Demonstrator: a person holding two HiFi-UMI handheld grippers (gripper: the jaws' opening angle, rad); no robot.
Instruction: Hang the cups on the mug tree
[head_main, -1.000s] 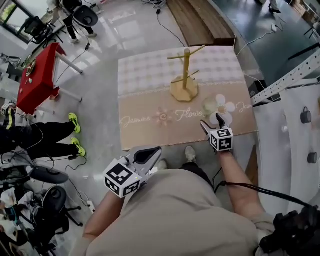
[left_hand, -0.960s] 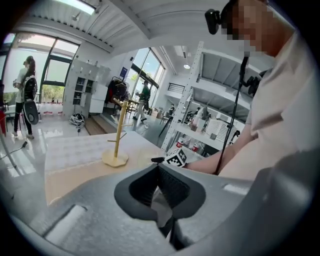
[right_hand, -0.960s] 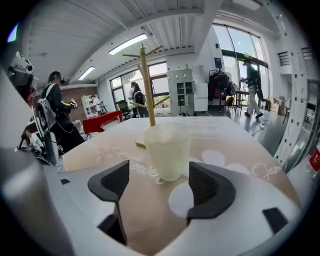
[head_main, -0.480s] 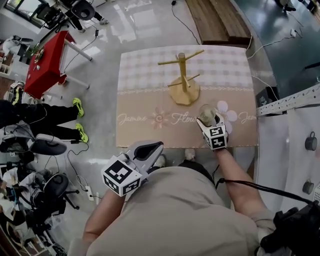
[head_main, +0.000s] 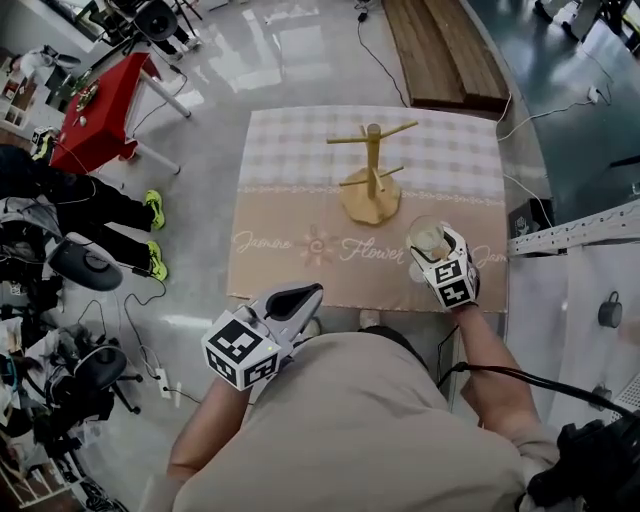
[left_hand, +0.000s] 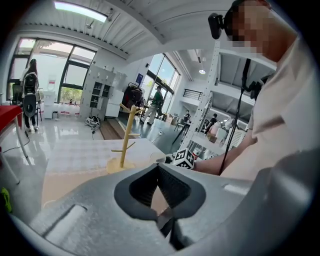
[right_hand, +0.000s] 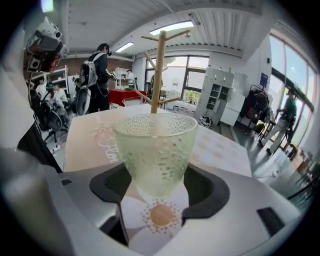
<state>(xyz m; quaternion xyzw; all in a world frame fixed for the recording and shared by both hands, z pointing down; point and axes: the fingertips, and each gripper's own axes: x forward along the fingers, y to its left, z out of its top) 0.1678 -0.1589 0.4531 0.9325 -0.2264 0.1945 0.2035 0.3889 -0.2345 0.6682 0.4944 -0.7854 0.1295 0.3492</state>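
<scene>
A pale green dimpled glass cup (head_main: 428, 238) (right_hand: 155, 150) stands upright on a white flower print near the table's front right. My right gripper (head_main: 436, 246) (right_hand: 159, 186) reaches around it: the cup's lower part sits between the black pads, and the jaws are closing without a clear press on the glass. The wooden mug tree (head_main: 370, 175) (right_hand: 159, 70) (left_hand: 125, 140) stands behind the cup at mid-table, with its pegs bare. My left gripper (head_main: 300, 297) (left_hand: 159, 192) hangs off the table's front edge by the person's body, shut with nothing in it.
The table (head_main: 300, 200) wears a beige cloth with a checked far half. A red table (head_main: 95, 120), a person in yellow-green shoes (head_main: 152, 210) and office chairs are on the left. A white frame (head_main: 580, 225) runs along the right, and wooden planks (head_main: 440, 50) lie beyond.
My right gripper has moved forward from just short of the cup, so the cup now sits between its jaws. The left gripper has stayed in place. The head view has shifted slightly.
</scene>
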